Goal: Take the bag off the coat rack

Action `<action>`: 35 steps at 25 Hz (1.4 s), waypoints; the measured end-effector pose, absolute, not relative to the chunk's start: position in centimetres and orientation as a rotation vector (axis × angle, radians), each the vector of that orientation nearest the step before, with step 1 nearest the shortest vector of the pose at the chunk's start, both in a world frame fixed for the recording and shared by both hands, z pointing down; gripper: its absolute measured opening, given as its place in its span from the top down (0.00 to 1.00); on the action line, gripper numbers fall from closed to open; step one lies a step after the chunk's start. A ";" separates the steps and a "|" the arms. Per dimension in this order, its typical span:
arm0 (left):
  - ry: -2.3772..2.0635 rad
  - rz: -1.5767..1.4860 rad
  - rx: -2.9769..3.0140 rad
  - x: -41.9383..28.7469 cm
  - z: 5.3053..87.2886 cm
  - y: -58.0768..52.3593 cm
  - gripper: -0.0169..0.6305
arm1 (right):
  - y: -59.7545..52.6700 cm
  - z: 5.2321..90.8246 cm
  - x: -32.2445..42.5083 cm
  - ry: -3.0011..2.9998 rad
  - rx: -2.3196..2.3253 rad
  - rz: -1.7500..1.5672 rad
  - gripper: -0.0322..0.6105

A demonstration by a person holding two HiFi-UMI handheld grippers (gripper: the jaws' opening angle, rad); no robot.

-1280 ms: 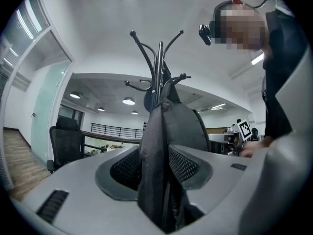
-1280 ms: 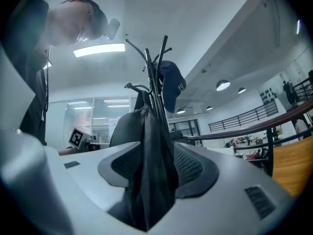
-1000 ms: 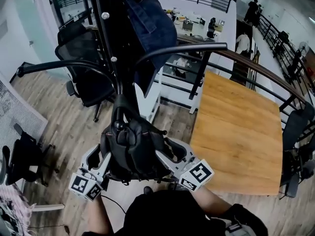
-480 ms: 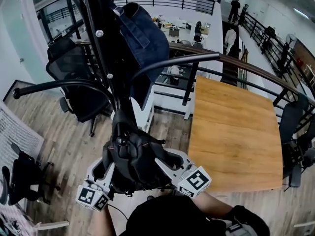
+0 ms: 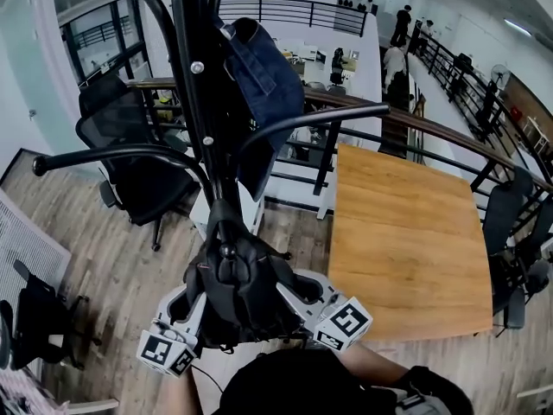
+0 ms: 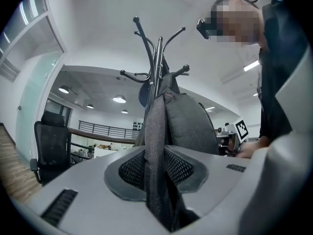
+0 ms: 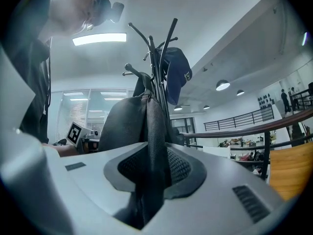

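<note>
A black backpack (image 5: 238,279) hangs low on the black coat rack (image 5: 194,102), right in front of me. My left gripper (image 5: 192,305) is at the bag's left side and my right gripper (image 5: 302,294) at its right side. In the left gripper view the jaws are closing, with a grey woven strap (image 6: 155,146) of the bag pinched between the pads. The right gripper (image 7: 151,175) is closing too, with a dark fold of the bag (image 7: 155,131) squeezed between its pads. The fingertips are hidden by the bag in the head view.
A dark blue denim cap (image 5: 259,76) hangs higher on the rack. A wooden table (image 5: 406,232) stands to the right, a black office chair (image 5: 138,171) to the left. A railing (image 5: 415,124) runs behind, with people far beyond it.
Both grippers have drawn in against the bag's sides and their jaws have narrowed on it. The head view has tilted up slightly. The bag still hangs on the rack.
</note>
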State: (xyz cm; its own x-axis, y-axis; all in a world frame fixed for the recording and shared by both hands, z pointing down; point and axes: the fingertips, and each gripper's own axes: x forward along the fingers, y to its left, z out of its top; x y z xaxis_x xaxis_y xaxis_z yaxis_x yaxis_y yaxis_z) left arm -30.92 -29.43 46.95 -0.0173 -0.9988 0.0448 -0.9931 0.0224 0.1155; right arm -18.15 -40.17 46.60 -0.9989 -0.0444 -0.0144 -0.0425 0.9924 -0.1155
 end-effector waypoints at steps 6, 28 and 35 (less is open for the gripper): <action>-2.173 -0.124 2.158 -30.7 46.6 -29.4 0.82 | -40.0 46.5 -18.0 3.112 -0.087 -0.190 0.81; -2.106 -0.298 2.249 -29.5 42.7 -28.3 0.89 | -40.1 42.6 -15.9 2.984 -0.165 -0.262 0.86; -2.071 -0.385 2.279 -29.0 40.9 -28.2 0.90 | -40.0 40.2 -15.4 2.950 -0.157 -0.205 0.86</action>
